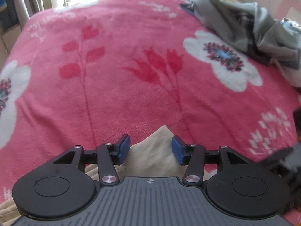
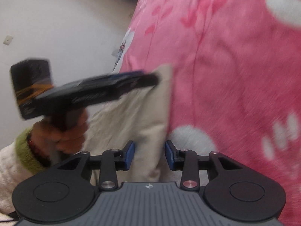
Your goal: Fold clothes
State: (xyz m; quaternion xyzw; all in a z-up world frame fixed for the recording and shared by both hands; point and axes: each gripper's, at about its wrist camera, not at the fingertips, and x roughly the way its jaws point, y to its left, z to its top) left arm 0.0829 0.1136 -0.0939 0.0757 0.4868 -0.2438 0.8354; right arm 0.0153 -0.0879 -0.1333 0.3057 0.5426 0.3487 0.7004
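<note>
Left gripper (image 1: 150,151): jaws apart, a peak of the cream garment (image 1: 160,150) sitting in the gap, pads not touching it as far as I can see. Right gripper (image 2: 149,155): jaws also apart, straddling the garment's long edge, nothing pinched. The garment lies at the near edge of the pink floral blanket (image 1: 131,75). My read on the risks: if either side closes now it could catch a single layer or miss the edge entirely, and the fold would come out skewed; dig too deep and the fleece blanket gets pinched along with it. The right wrist view is motion-blurred, so alignment there is uncertain. The left wrist view alone shows the grey clothes pile (image 1: 254,24) at the far right corner. The right wrist view alone shows the hand (image 2: 64,131) gripping the left tool, the garment's length, and the white wall (image 2: 56,28).
</note>
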